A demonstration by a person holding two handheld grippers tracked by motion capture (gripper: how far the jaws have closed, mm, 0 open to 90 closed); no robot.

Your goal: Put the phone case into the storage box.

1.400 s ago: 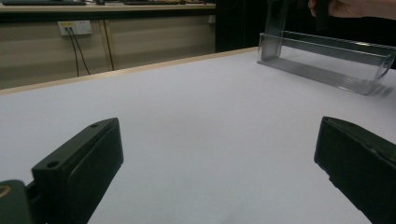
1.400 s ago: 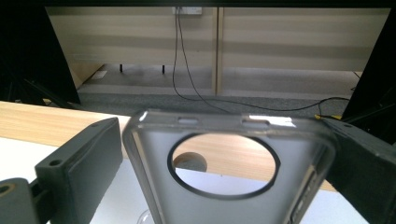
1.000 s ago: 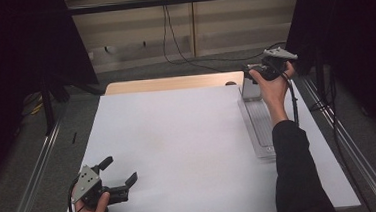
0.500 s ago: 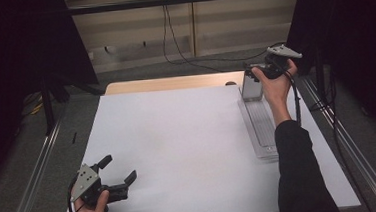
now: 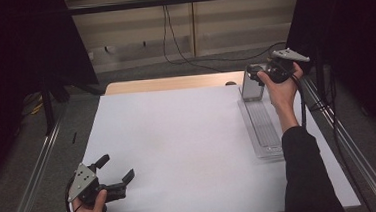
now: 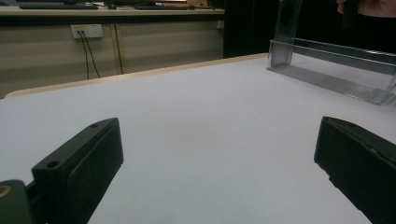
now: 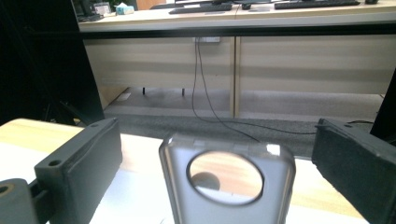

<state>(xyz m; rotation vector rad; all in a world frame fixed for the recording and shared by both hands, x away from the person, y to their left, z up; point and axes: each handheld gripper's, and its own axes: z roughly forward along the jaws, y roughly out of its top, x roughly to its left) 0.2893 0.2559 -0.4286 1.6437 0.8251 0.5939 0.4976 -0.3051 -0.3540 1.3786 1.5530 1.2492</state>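
Observation:
A clear plastic rack lies along the right side of the white tabletop. At its far end stands an upright clear plate with a round hole. My right gripper is open at the top of that plate. In the right gripper view the plate rises between the two spread jaws of the right gripper and touches neither. My left gripper is open at the table's near left corner, low over the bare sheet, with nothing between its jaws. From the left gripper the rack shows far off at the upper right.
A wooden strip borders the table's far edge. Metal rails run along both sides. Cables trail over the floor beyond the table, in front of a beige wall. Dark curtains hang at left and right.
The right hand has shifted slightly around the top of the upright plate. The left gripper has stayed where it was, still open.

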